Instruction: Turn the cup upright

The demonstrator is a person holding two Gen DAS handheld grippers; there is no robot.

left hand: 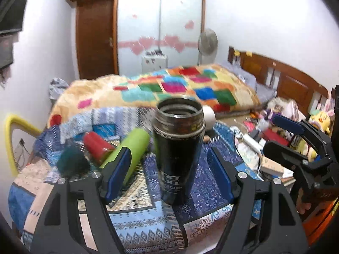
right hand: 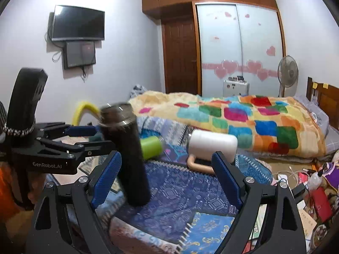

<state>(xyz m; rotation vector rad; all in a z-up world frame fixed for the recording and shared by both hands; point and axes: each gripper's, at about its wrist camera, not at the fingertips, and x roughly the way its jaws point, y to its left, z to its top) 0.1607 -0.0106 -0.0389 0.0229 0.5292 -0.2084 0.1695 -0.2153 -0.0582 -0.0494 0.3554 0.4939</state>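
Observation:
A tall black thermos cup [left hand: 178,148] stands upright on the patterned cloth [left hand: 211,192], its open mouth up. It shows slightly tilted and blurred in the right wrist view [right hand: 129,158]. My left gripper [left hand: 169,171] is open, its blue pads on either side of the cup without touching. My right gripper [right hand: 167,182] is open and empty, with the cup just inside its left pad. The left gripper also shows in the right wrist view [right hand: 95,136], and the right gripper shows at the right of the left wrist view [left hand: 281,135].
A green cup [left hand: 131,148], a red cup [left hand: 98,146] and a dark teal cup [left hand: 72,163] lie on their sides at the left. A white mug [right hand: 211,145] with a tan handle lies behind. A bed with a colourful blanket [right hand: 243,122] is beyond. Clutter covers the floor at right [right hand: 313,188].

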